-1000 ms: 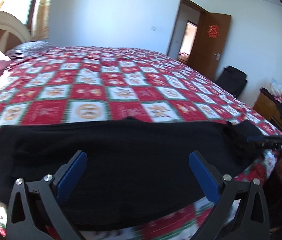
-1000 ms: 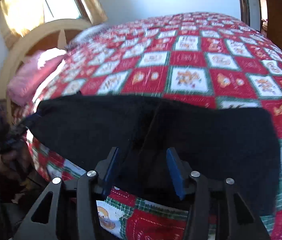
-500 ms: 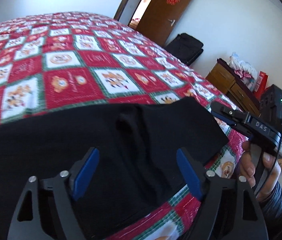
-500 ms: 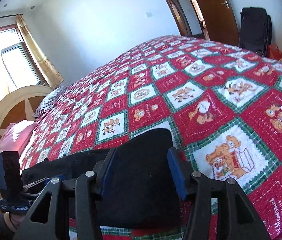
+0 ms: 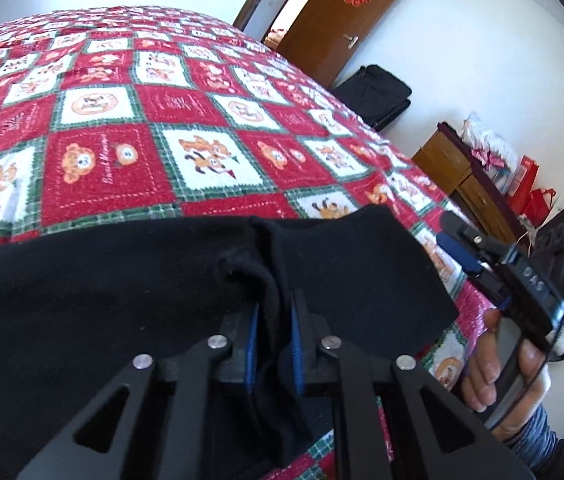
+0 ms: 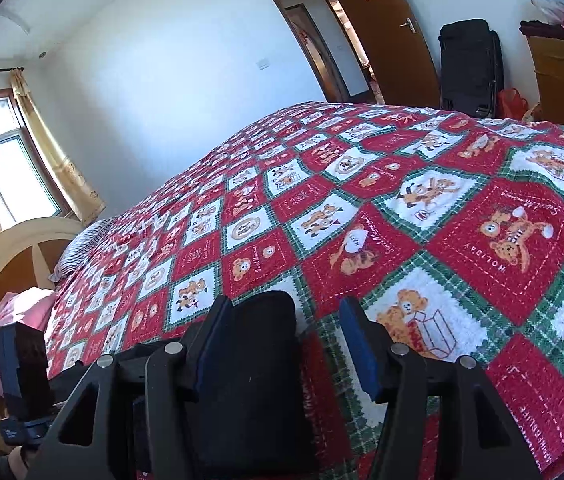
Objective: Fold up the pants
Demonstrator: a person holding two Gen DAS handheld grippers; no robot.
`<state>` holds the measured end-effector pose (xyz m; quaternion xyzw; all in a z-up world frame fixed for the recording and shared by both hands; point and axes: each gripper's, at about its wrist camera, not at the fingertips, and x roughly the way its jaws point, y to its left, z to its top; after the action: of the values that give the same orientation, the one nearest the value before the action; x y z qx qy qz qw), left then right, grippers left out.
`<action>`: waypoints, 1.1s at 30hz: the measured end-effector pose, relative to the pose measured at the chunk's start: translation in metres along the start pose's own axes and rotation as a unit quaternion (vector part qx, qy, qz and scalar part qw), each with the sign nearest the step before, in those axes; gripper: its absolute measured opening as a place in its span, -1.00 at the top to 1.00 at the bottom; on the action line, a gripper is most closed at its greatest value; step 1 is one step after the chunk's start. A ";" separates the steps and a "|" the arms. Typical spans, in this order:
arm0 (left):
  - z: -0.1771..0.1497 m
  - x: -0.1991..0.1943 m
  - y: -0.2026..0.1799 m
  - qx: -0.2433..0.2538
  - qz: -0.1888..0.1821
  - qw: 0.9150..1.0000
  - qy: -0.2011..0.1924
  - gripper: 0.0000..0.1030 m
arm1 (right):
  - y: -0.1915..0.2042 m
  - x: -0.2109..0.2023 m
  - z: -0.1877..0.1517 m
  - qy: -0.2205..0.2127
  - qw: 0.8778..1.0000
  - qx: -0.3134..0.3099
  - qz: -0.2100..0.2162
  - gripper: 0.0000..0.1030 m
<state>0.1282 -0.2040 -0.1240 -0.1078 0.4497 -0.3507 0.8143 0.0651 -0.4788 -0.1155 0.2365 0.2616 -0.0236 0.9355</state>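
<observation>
Spread over the bed, a red, white and green bear-print quilt (image 5: 170, 128) is seen, with black pants (image 5: 102, 288) laid along its near edge. A ridge of the pants is clamped by the closing left gripper (image 5: 274, 334). At the pants' end (image 6: 258, 360), the right gripper (image 6: 285, 340) is opening, its right pad clear of the cloth.
</observation>
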 end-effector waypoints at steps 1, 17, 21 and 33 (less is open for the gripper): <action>0.001 -0.003 0.003 -0.006 -0.003 1.000 -0.005 0.75 | 0.000 0.000 0.000 -0.001 1.000 -0.001 -0.001 -0.12; 0.001 -0.058 0.053 -0.098 -0.016 0.993 -0.059 0.77 | 0.022 0.003 -0.011 0.008 0.999 -0.050 0.008 -0.14; -0.002 -0.062 0.063 -0.115 -0.010 0.991 -0.064 0.78 | 0.036 0.000 -0.016 0.004 0.996 -0.081 0.025 -0.14; -0.008 -0.056 0.072 -0.125 -0.004 0.991 -0.052 0.24 | 0.080 -0.002 -0.040 0.022 0.980 -0.187 0.072 -0.14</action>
<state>0.1363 -0.1128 -0.1270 -0.2285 0.4465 -0.2894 0.8153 0.0580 -0.3900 -0.1101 0.0763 0.2639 0.0983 0.9565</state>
